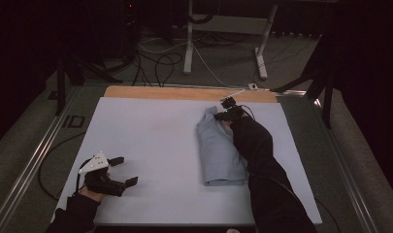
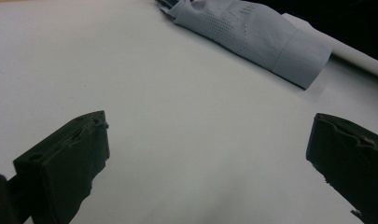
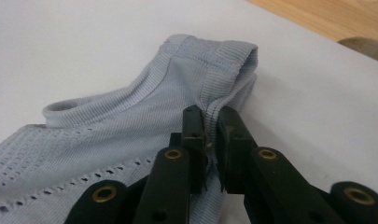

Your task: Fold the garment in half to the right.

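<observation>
One folded light-blue garment lies right of centre on the white counter. Two claws are at work: the right claw is clenched on a ribbed edge at the garment's far end, while the left claw rests released, gaping, at the near left, well apart from it.

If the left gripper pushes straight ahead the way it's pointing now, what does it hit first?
Probably the folded garment. The left gripper, jaws open, points across bare sheet toward it, and nothing lies between. Depth is hard to judge; its line may run nearer the garment's cuff end.
</observation>
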`<state>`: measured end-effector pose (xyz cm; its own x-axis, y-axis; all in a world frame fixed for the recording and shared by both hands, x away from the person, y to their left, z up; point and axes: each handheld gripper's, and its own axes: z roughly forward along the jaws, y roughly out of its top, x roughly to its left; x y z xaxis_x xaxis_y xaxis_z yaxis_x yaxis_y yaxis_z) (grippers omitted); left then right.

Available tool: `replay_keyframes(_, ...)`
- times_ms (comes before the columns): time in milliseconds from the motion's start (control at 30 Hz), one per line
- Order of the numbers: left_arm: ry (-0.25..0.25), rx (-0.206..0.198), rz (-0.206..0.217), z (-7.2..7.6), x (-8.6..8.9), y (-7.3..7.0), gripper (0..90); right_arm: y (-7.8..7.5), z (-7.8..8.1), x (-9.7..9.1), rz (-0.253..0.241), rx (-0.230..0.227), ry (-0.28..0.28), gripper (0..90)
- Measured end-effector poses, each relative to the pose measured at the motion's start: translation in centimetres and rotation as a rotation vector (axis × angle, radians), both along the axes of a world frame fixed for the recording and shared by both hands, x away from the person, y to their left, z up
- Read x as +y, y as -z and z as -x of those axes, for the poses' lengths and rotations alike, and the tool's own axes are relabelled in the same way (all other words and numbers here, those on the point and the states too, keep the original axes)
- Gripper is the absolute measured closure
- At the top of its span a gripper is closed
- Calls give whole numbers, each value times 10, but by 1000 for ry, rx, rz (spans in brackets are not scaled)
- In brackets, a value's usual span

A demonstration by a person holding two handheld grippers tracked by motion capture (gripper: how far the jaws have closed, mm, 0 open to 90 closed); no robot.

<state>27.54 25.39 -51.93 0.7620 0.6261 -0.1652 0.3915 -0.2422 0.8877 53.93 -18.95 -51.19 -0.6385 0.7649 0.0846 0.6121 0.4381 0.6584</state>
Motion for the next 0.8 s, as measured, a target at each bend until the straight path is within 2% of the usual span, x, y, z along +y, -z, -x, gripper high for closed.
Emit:
replay_keyframes(167, 5, 1, -3, 0, -1, 0, 5, 2, -1, 3, 35, 6, 19, 830)
replay_keyframes(233, 1, 2, 4, 0, 0, 0, 5, 1, 0, 4, 55, -7, 15, 830)
replay_keyframes(467, 2, 1, 2, 1, 0, 0, 5, 2, 2, 3, 43, 12, 35, 824)
replay_keyframes(567, 5, 3, 1, 0, 0, 0, 5, 2, 1, 3, 39, 15, 20, 739)
replay_keyframes(600, 5, 4, 2, 0, 0, 0, 5, 2, 1, 3, 39, 15, 20, 739)
replay_keyframes(633, 5, 4, 1, 0, -1, 0, 5, 1, 3, 3, 39, 10, 15, 682)
replay_keyframes(667, 7, 3, 0, 0, -1, 0, 5, 1, 3, 3, 39, 10, 15, 682)
replay_keyframes(700, 8, 1, -1, 0, -1, 0, 5, -3, 5, 3, 32, 13, 1, 585)
replay_keyframes(800, 2, 3, 9, 0, 0, 0, 5, -9, 9, 3, 25, 7, -4, 539)
